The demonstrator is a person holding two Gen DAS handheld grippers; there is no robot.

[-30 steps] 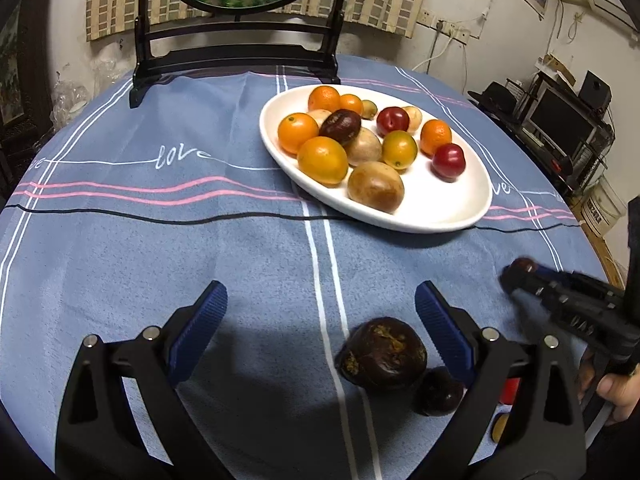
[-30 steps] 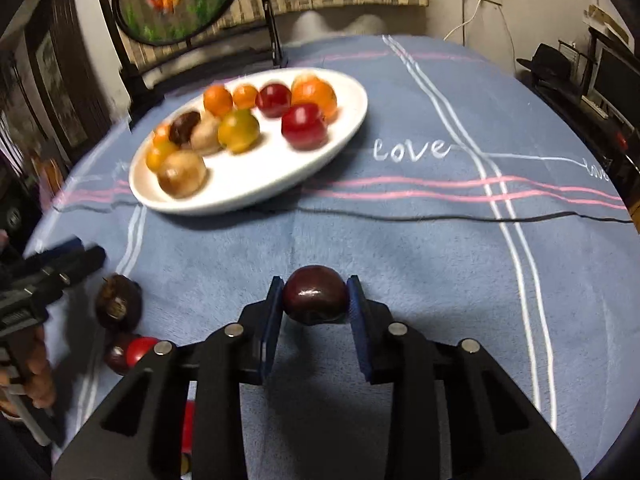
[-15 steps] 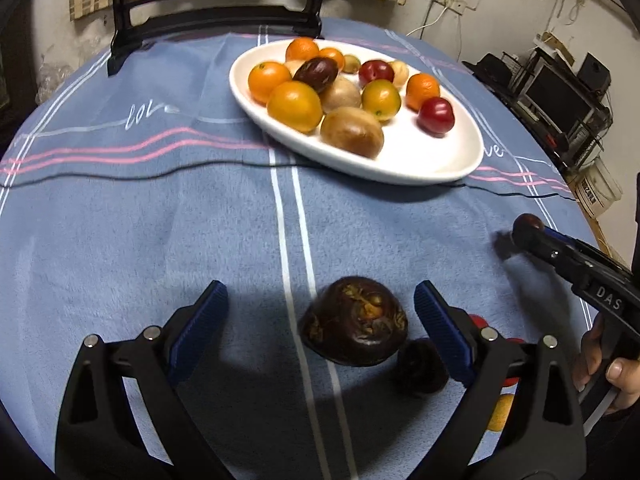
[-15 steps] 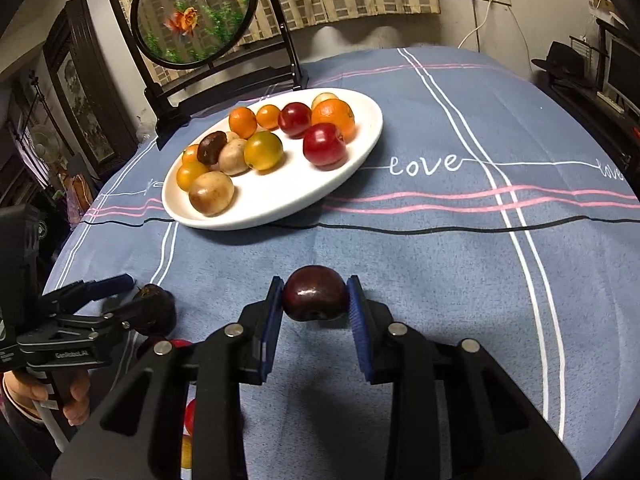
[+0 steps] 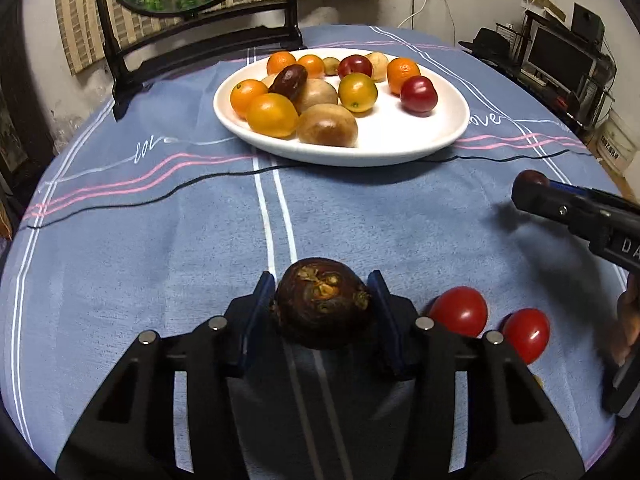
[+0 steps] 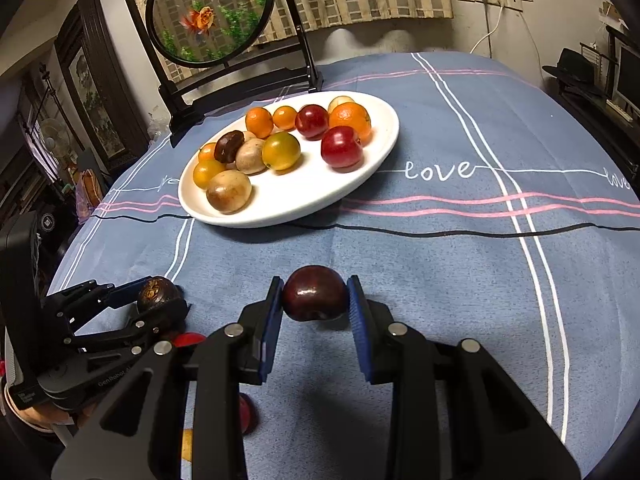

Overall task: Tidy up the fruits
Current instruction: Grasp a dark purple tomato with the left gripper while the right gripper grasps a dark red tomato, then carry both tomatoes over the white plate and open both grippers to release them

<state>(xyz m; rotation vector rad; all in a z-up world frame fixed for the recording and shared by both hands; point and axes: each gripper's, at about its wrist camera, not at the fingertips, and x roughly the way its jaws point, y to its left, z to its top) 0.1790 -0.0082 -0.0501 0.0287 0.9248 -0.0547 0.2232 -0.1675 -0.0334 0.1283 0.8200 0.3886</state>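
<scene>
Left hand-held gripper (image 5: 322, 300) closing on dark mangosteen (image 5: 322, 301) — right hand-held gripper (image 6: 315, 294) clamps dark plum (image 6: 315, 293); red tomatoes (image 5: 459, 310) beside, on counter (image 5: 160, 248).

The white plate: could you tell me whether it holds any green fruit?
No, the white plate holds only orange, yellow, red, tan and dark brown fruit.

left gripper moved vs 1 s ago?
Yes. The left gripper advanced toward the white plate; its jaws, wide before, are closing on the dark brown fruit.
</scene>
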